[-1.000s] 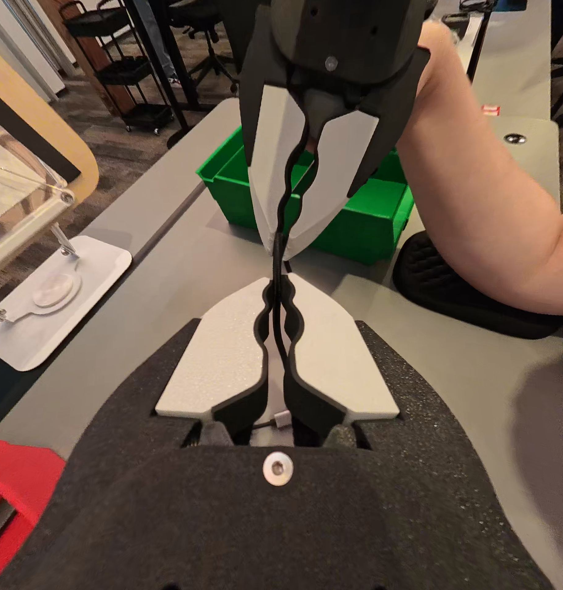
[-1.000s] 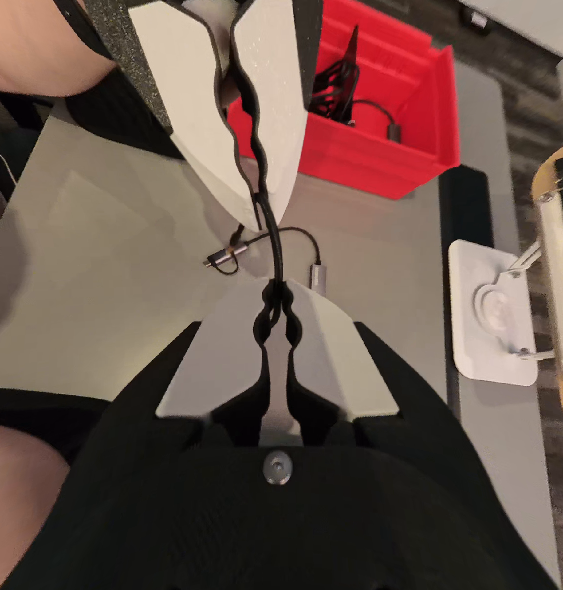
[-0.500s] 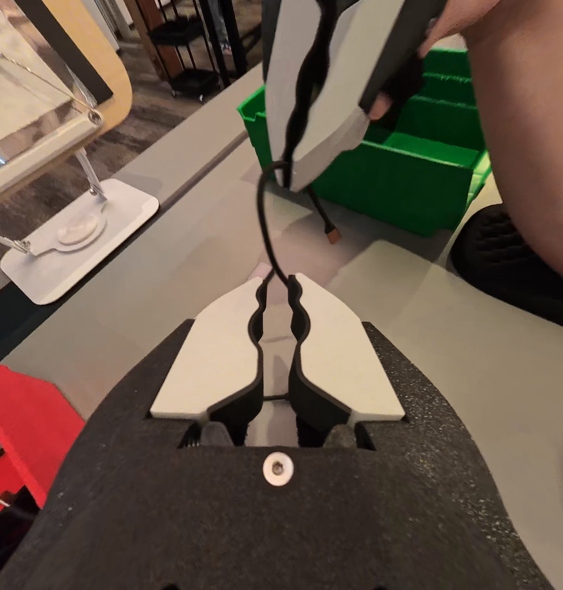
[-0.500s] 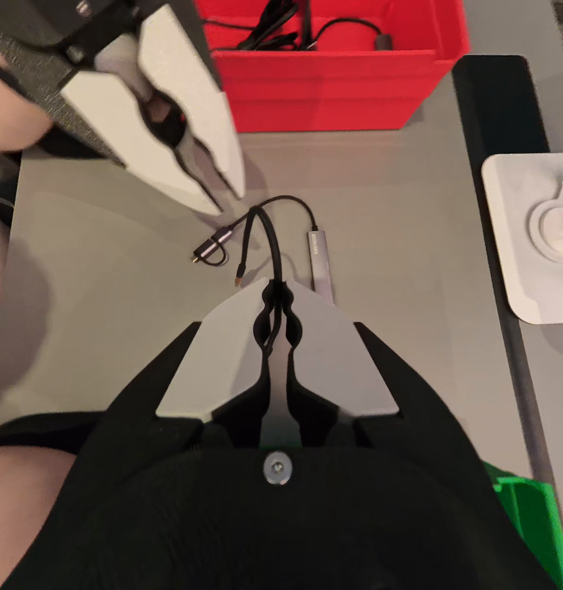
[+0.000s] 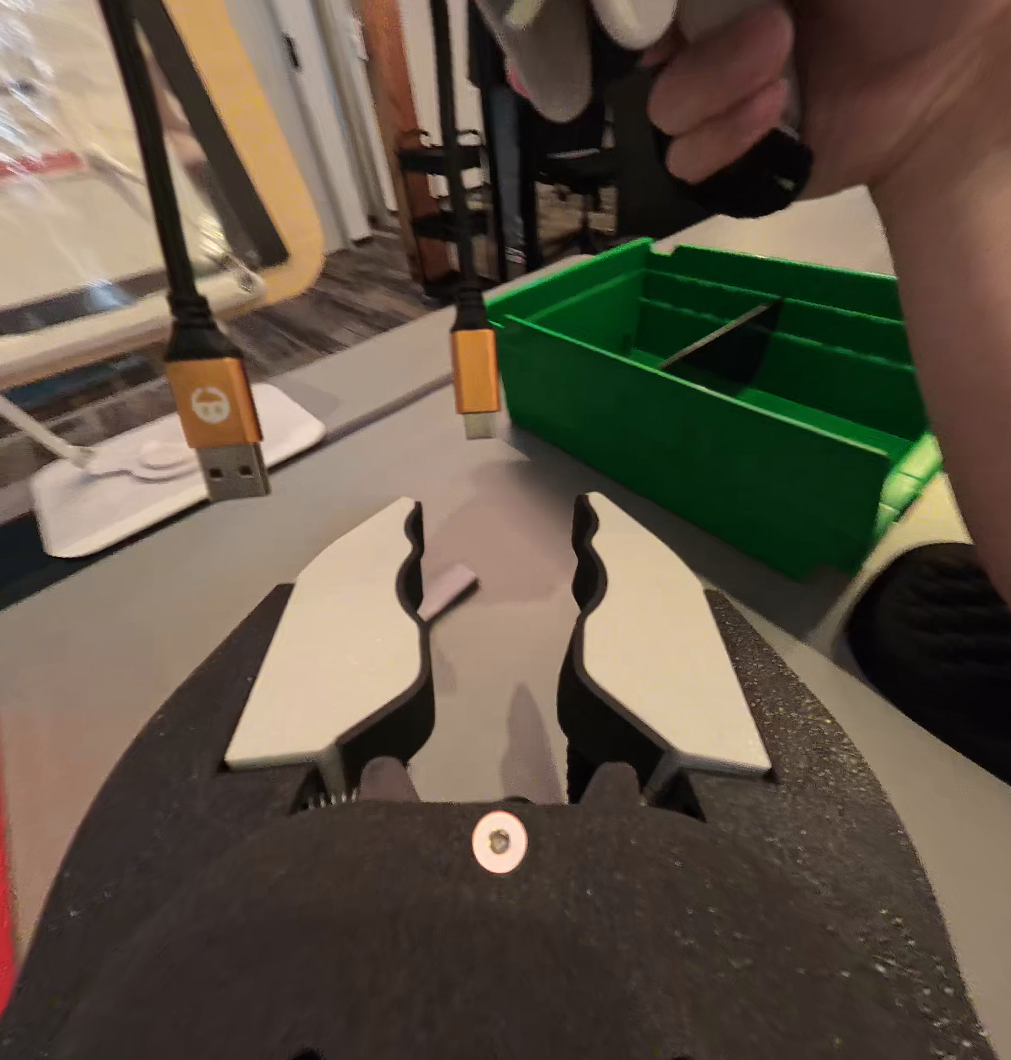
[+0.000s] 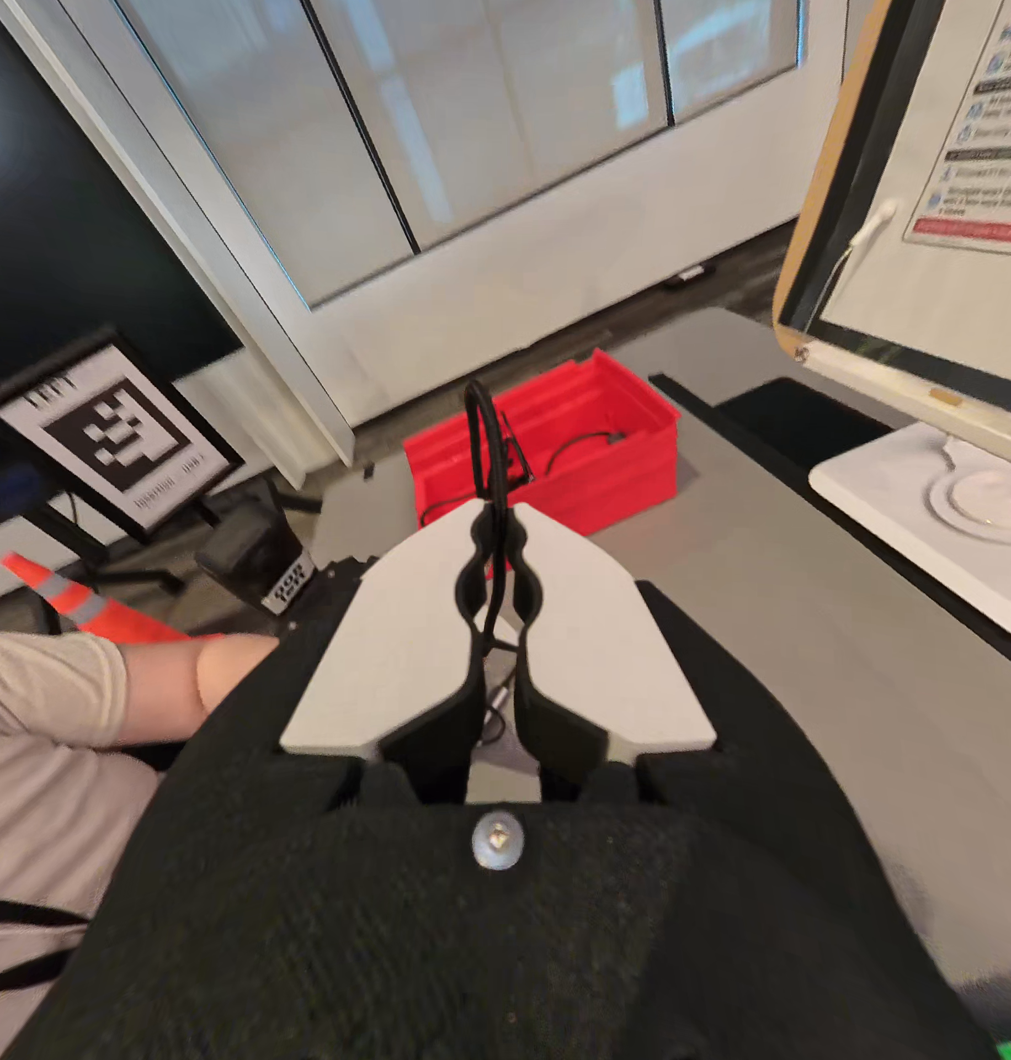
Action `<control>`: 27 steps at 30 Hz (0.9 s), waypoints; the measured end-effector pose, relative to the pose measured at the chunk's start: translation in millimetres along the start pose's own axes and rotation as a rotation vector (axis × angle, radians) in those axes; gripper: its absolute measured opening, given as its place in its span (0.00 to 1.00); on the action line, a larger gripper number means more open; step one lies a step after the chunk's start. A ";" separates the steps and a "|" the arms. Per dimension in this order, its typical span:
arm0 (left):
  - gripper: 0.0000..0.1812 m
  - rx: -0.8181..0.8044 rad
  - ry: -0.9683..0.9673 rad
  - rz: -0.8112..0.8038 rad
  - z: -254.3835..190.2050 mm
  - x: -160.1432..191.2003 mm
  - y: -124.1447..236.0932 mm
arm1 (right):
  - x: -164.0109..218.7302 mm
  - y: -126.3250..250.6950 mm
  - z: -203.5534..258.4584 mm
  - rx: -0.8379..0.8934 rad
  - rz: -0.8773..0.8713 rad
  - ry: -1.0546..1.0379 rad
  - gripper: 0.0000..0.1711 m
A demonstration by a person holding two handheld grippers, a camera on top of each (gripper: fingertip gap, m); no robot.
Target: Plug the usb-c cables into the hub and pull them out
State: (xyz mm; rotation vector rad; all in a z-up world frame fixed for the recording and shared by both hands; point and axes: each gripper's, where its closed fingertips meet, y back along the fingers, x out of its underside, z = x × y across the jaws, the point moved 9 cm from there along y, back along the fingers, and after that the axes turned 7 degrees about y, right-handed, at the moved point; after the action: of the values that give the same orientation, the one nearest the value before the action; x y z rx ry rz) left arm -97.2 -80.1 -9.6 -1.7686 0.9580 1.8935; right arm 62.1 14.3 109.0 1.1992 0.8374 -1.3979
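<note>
My left gripper (image 5: 497, 510) is open and empty, low over the grey table. One end of the grey hub (image 5: 449, 591) lies on the table between its fingers. A black cable hangs down in front of it, with an orange USB-A plug (image 5: 216, 413) at left and an orange USB-C plug (image 5: 474, 378) in the middle, both off the table. My right gripper (image 6: 494, 505) is shut on the doubled black cable (image 6: 486, 436), which loops above its tips. It also shows at the top of the left wrist view (image 5: 549, 57), held by a hand.
A green divided bin (image 5: 721, 413) stands at the right behind the left gripper. A red bin (image 6: 635, 459) holding several cables sits beyond the right gripper. A white stand base (image 5: 148, 476) holds a tilted board at the table's side. A forearm (image 5: 950, 344) crosses at right. About 15 cm separates my left fingertips from my right.
My left gripper has let go of the cable and opened. My right gripper has lifted the cable up, so both plugs now dangle above the table.
</note>
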 end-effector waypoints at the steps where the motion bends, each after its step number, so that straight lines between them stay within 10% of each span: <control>1: 0.27 -0.047 -0.024 -0.028 0.5 -3.9 0.5 | -1.6 2.0 0.1 0.001 -0.025 -0.011 0.02; 10: 0.21 -0.104 -0.108 -0.313 -8.4 -37.6 3.4 | -5.4 7.4 -0.5 -0.012 -0.106 -0.050 0.02; 23: 0.07 -0.030 -0.173 -0.199 -0.1 -43.5 5.2 | 1.1 11.3 -8.8 -0.007 -0.077 -0.059 0.03; 27: 0.07 -0.039 -0.247 -0.137 4.6 -54.6 24.5 | 10.0 22.2 -17.2 0.074 -0.001 -0.015 0.21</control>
State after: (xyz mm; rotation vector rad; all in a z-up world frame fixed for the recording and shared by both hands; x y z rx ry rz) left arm -109.7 -84.5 48.9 -1.5322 0.6975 1.9950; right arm 88.2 23.6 97.8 1.2430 0.7825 -1.4477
